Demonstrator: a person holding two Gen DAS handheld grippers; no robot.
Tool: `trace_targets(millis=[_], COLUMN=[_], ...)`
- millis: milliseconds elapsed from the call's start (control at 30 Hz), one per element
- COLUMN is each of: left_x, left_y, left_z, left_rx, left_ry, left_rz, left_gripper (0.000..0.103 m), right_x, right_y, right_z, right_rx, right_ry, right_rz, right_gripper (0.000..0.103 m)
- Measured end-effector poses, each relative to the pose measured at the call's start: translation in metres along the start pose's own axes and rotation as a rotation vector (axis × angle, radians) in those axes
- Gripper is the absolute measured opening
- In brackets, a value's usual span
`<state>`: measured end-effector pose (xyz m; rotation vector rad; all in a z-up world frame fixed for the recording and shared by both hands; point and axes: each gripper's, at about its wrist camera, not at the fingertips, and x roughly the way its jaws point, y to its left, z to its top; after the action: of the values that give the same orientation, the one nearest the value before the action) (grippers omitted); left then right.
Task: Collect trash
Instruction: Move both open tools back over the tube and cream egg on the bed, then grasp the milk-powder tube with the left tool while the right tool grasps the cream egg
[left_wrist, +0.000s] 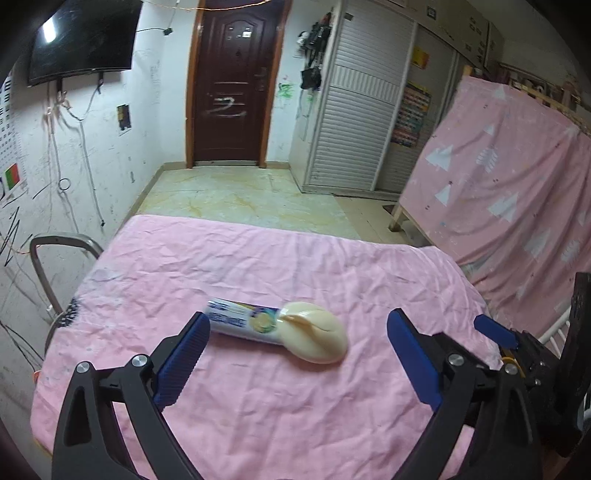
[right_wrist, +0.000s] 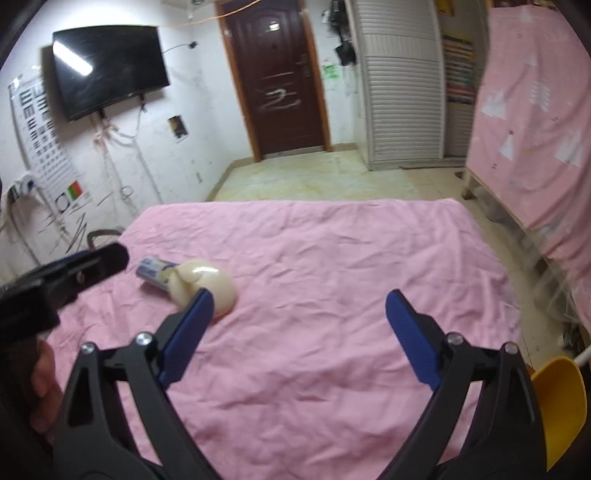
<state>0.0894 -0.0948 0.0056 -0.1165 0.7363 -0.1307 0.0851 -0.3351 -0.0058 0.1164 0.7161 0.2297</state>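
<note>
Crumpled blue-and-white printed wrapper tube (left_wrist: 242, 321) with cream rounded plastic piece (left_wrist: 317, 338) lying on wrinkled pink bedsheet (left_wrist: 295, 406). Left gripper (left_wrist: 295, 332) spread wide, straddling the tube, seemingly aligned for pickup. Right gripper (right_wrist: 299, 310) wide, empty, offset rightward.

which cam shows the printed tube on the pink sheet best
The left wrist view. There the tube lies centred ahead of the open left gripper, label facing the camera. In the right wrist view only its short far end shows, off to the left, blurred, beside the cream object.
</note>
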Motion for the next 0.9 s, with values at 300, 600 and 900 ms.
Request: trace_targets(millis=[300, 600, 900], left_x=[0.001, 0.018, 0.039], left_y=[0.045, 0.062, 0.072], left_z=[0.01, 0.004, -0.003], left_rx=[-0.095, -0.167, -0.31], left_ry=[0.006, 0.066, 0.169], left_rz=[0.077, 0.107, 0.09], left_gripper=[0.087, 0.087, 0.087], right_x=[0.042, 0.077, 0.108], right_y=[0.053, 0.084, 0.094], right_z=[0.001, 0.006, 0.015], right_rx=[-0.184, -0.35, -0.456], right_ry=[0.096, 0.179, 0.225], right_rz=[0.121, 0.199, 0.249], right_gripper=[0.094, 0.094, 0.093])
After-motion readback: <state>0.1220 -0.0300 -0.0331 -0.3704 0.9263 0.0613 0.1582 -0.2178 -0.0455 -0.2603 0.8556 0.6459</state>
